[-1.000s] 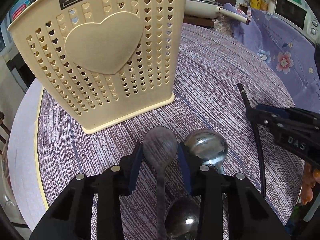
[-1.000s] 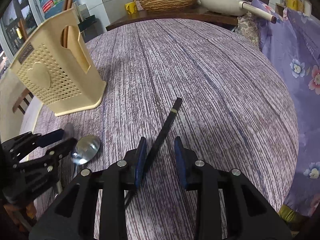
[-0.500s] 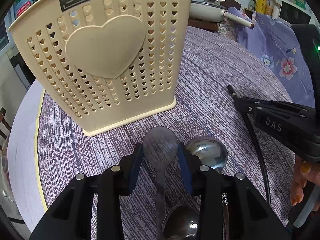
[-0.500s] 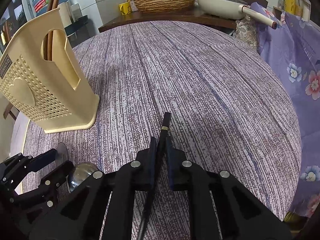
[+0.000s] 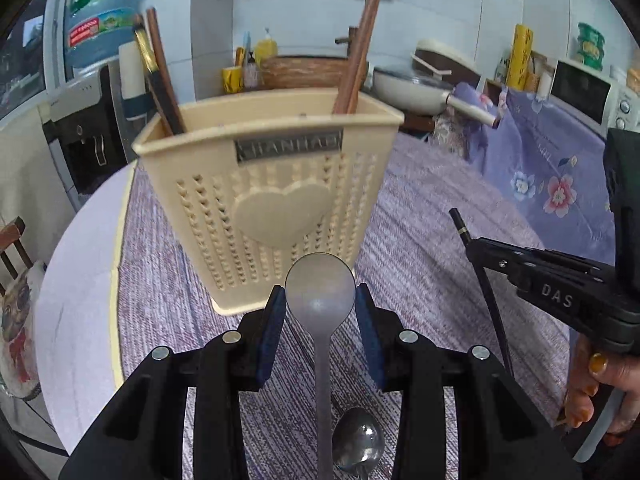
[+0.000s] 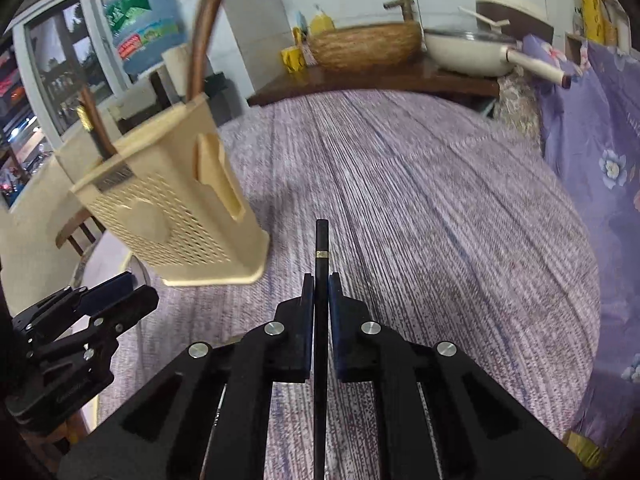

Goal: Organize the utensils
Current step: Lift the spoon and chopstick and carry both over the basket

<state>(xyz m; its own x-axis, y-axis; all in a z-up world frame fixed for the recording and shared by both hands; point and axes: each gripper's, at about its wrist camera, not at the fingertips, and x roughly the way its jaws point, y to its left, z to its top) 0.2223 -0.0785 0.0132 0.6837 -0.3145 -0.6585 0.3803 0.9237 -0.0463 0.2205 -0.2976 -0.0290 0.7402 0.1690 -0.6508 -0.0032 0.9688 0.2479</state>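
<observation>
The left gripper clamps a spoon; the cream holder stands at twelve o'clock.

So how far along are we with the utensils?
Chopsticks already stand in the cream holder. In hand: the left gripper clamps a spoon, and the right gripper a black chopstick, both lifted off the table. Left: one spoon on the cloth.

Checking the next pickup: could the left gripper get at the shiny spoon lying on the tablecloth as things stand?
Probably not yet. The left gripper is shut on a matte spoon, so its jaws are occupied. The shiny spoon lies uncovered on the tablecloth right below it, so nothing else blocks it.
</observation>
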